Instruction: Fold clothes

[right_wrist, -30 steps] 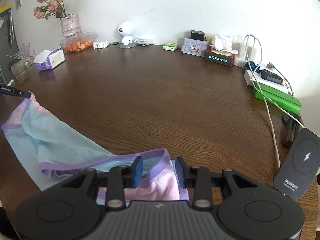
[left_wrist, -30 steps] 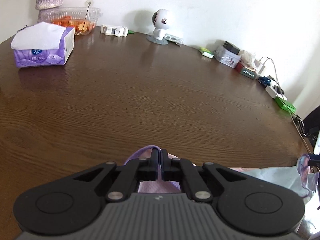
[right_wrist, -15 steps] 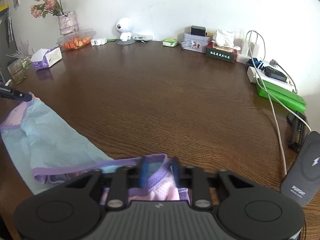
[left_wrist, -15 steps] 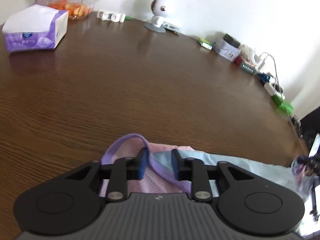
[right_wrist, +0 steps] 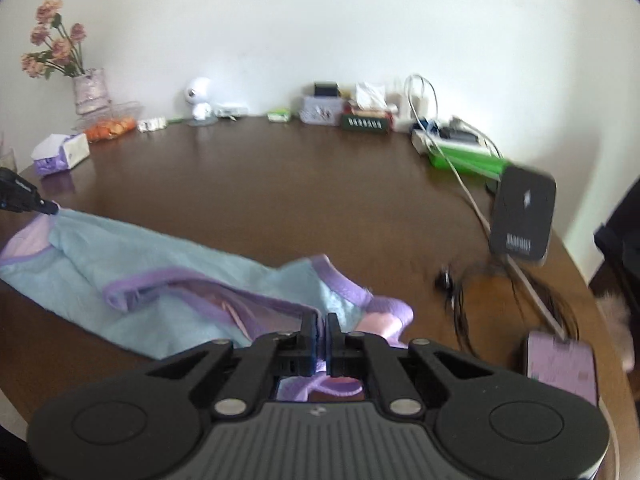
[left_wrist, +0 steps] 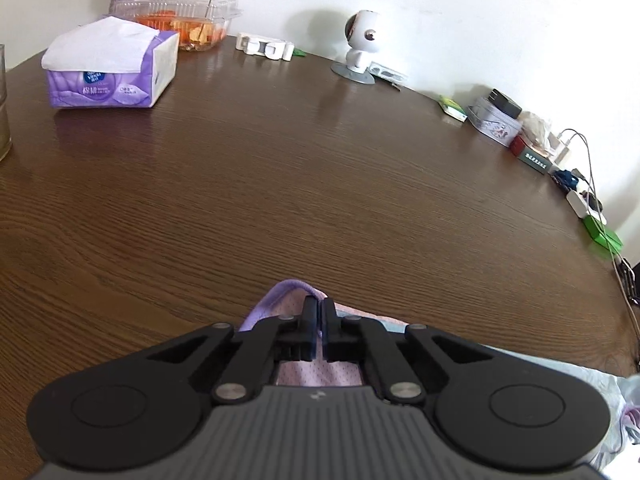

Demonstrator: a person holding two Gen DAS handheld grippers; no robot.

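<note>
A small garment [right_wrist: 168, 276] of light blue and pink mesh with purple trim lies stretched over the near edge of the brown table [right_wrist: 320, 200]. My right gripper [right_wrist: 320, 322] is shut on its purple-trimmed right end, lifted a little off the table. My left gripper [left_wrist: 319, 307] is shut on the garment's other purple-trimmed end [left_wrist: 280, 300]. The left gripper's tip [right_wrist: 44, 206] shows at the far left of the right wrist view, pinching the cloth there.
A tissue pack [left_wrist: 108, 70], a food box [left_wrist: 188, 20], a white robot figure [left_wrist: 360, 46] and small boxes [left_wrist: 496, 124] line the far edge. A power strip and green boxes [right_wrist: 460, 152], a black charger pad [right_wrist: 522, 216], cables [right_wrist: 472, 292] and a purple case [right_wrist: 560, 364] sit at right.
Both grippers have closed on the garment's trimmed ends; the left opened briefly half a second ago. The right gripper has lifted and moved back, raising its end of the cloth.
</note>
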